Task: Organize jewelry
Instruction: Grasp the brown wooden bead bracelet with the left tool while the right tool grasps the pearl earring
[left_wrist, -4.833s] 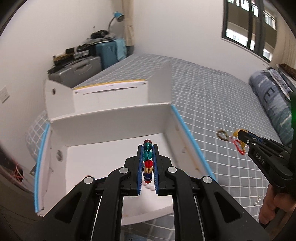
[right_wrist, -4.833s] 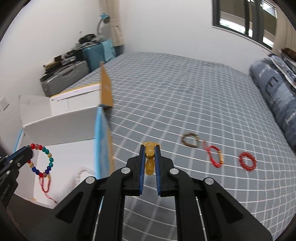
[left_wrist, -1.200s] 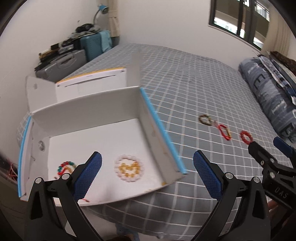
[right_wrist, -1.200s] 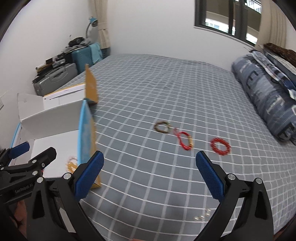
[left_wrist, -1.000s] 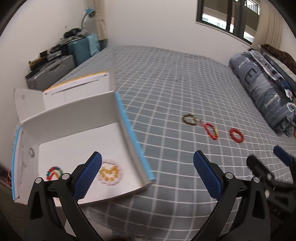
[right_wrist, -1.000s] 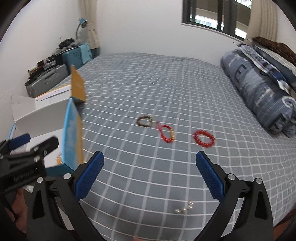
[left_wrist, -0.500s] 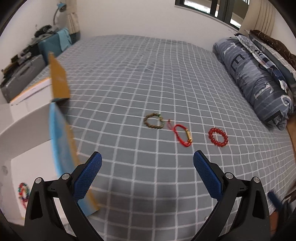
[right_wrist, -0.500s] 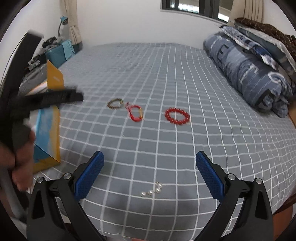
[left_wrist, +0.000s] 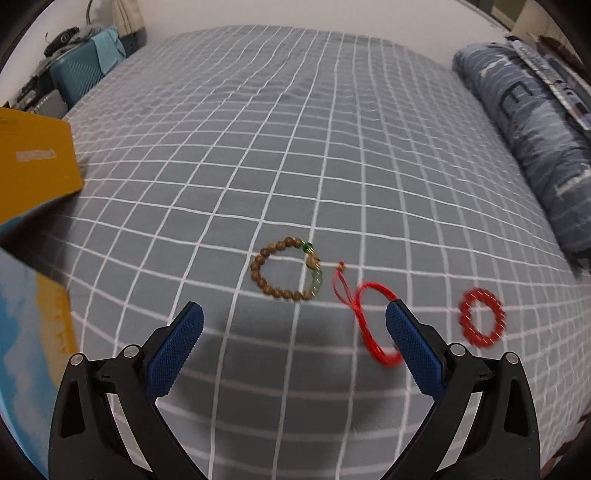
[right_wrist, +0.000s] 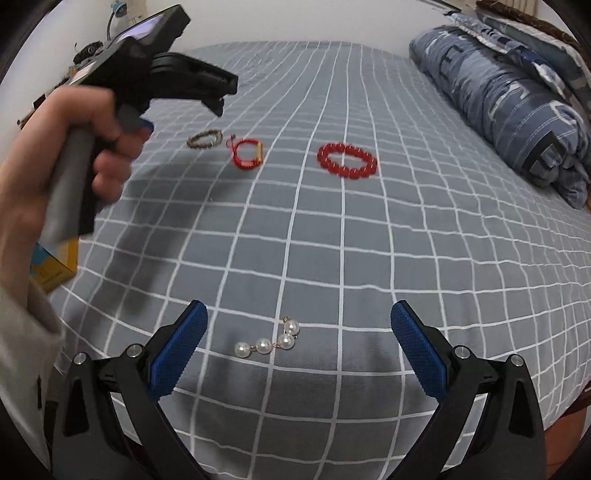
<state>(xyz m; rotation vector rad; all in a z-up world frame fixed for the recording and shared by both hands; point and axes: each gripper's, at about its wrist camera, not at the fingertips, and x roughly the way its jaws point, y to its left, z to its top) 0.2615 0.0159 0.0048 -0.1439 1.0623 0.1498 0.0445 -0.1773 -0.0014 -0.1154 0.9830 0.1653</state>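
Your left tongs (left_wrist: 293, 325) are wide open and hold nothing. They hang over the bed (left_wrist: 295, 147), and the brown bracelet (left_wrist: 286, 272) lies just past them, about midway between the two blue pads (left_wrist: 173, 349). The brown bracelet has a few green beads on its right side. Just to its right lies the red cord bracelet (left_wrist: 369, 325), and the right pad covers part of it. The cord's loose end reaches close to the brown bracelet, but you cannot tell if they touch. Farther right, apart from the cord, lies the red bead bracelet (left_wrist: 481, 322), and it looks blurry. A yellow and blue box (left_wrist: 37, 162) sits at the left edge of the bed. Your right tongs (right_wrist: 299, 341) are wide open too and hold nothing. The little pearl piece (right_wrist: 271, 341) lies on the bed between their pads, near the edge of the bed closest to you. From the right wrist view you see your left hand (right_wrist: 55, 158) gripping the handle of the left tongs, up above the bed on the left. Past it the three bracelets lie in a row on the bed: brown, then red cord with a gold bit, then red beads. A folded blue blanket (right_wrist: 517, 92) lies along the right side of the bed.
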